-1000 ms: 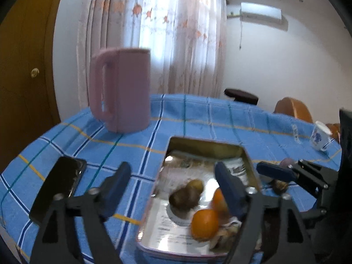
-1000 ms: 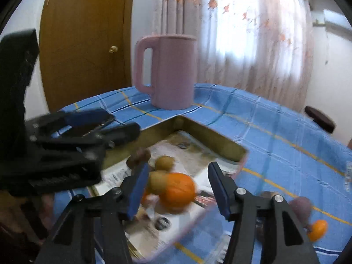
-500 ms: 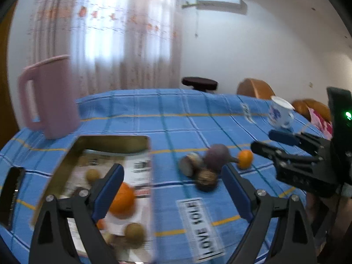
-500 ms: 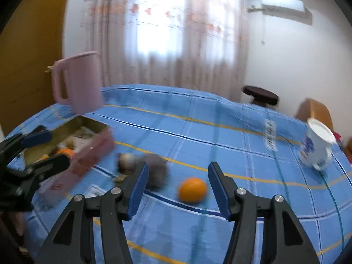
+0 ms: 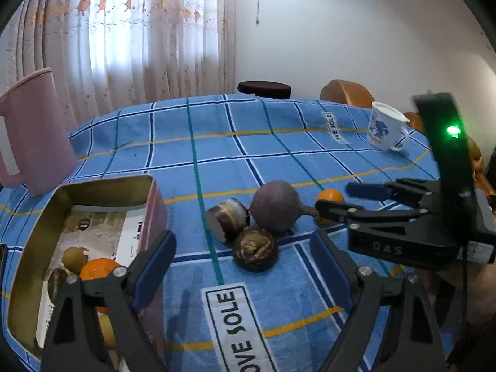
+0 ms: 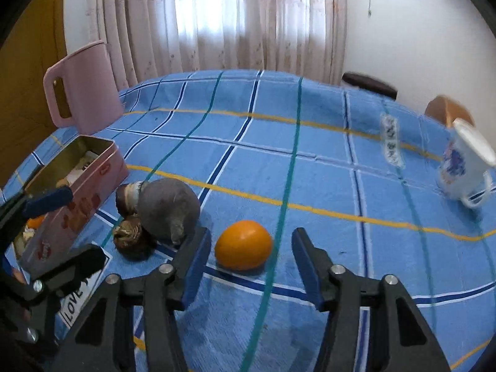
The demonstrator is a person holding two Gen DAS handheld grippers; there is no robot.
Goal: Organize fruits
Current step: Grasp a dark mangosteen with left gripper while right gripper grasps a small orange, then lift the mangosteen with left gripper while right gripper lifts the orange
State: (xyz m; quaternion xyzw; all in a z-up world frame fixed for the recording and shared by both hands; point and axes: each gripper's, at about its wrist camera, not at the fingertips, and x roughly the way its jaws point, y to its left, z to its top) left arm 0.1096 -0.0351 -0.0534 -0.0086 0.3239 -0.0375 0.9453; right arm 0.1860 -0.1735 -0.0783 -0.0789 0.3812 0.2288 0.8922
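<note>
Four fruits lie loose on the bench: an orange [image 6: 243, 245], a purple fruit [image 6: 169, 207] and two brown ones beside the tin [image 6: 74, 186]. The right gripper [image 6: 248, 266] is held with jaws spread, just narrowed, either side of the orange without touching it. The left gripper [image 5: 245, 260] is spread wide and empty. The orange should be centred before closing, gently, lest it roll.
</note>
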